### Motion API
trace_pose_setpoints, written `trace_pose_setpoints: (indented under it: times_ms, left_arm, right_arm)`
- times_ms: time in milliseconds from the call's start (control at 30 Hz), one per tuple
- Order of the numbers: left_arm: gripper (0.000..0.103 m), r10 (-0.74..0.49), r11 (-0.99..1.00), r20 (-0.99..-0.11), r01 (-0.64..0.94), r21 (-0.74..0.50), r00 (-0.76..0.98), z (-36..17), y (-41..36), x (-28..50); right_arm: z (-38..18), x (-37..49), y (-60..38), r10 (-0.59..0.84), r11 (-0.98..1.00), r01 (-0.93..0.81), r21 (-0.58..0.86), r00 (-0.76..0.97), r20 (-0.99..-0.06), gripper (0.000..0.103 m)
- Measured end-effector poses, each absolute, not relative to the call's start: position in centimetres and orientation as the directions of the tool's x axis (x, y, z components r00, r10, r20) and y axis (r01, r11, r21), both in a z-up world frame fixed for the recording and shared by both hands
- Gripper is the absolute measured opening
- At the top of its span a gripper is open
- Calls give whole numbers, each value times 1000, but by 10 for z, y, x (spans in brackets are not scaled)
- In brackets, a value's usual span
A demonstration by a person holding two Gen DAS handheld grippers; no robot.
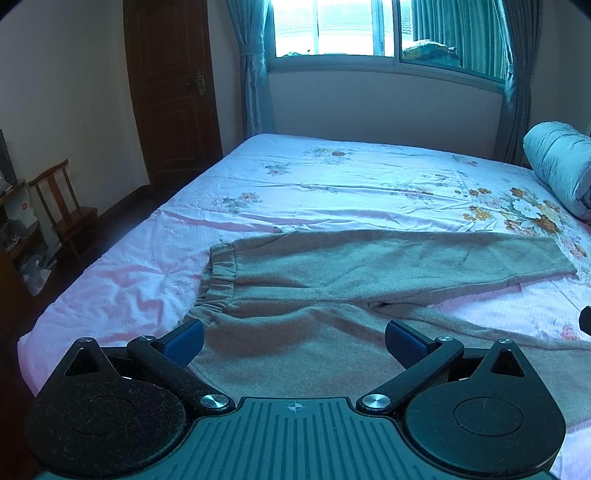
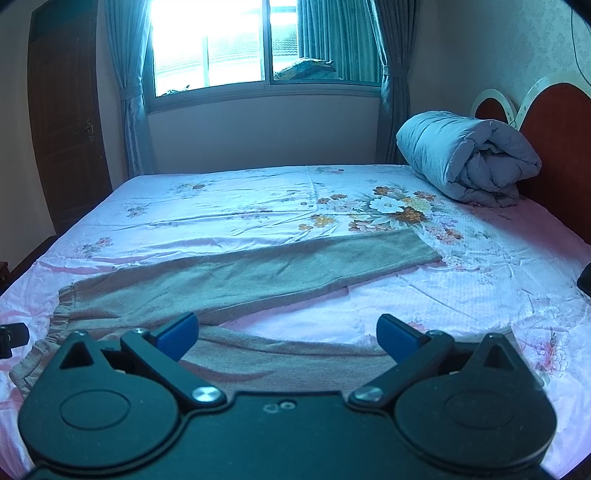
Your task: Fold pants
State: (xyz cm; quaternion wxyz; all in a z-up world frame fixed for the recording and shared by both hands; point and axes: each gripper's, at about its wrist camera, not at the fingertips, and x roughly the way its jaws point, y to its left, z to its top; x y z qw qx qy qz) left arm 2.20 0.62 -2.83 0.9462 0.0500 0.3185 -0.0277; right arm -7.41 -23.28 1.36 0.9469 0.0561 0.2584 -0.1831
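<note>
Grey-green sweatpants [image 1: 332,266] lie spread flat on the bed, elastic waistband to the left, two legs running right in a V. They also show in the right wrist view [image 2: 258,273]. My left gripper [image 1: 293,341] is open and empty, hovering over the near leg beside the waistband. My right gripper [image 2: 286,338] is open and empty above the near leg [image 2: 280,354], further along it. The near leg's cuff is partly hidden behind the gripper bodies.
The bed has a pink floral sheet [image 2: 221,206]. A rolled grey-blue quilt [image 2: 469,158] lies by the red headboard [image 2: 554,147] at right. A wooden chair [image 1: 62,206] and dark door [image 1: 173,88] stand left of the bed. A window [image 1: 369,29] is behind.
</note>
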Motion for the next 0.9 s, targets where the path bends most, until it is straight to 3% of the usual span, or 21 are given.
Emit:
trace_pose_setpoints:
  times_ms: [900]
  left_arm:
    - [103, -9, 991, -620, 89, 98, 785, -36, 13, 44]
  right_arm:
    - [8, -63, -234, -234, 957, 289, 28, 826, -514, 97]
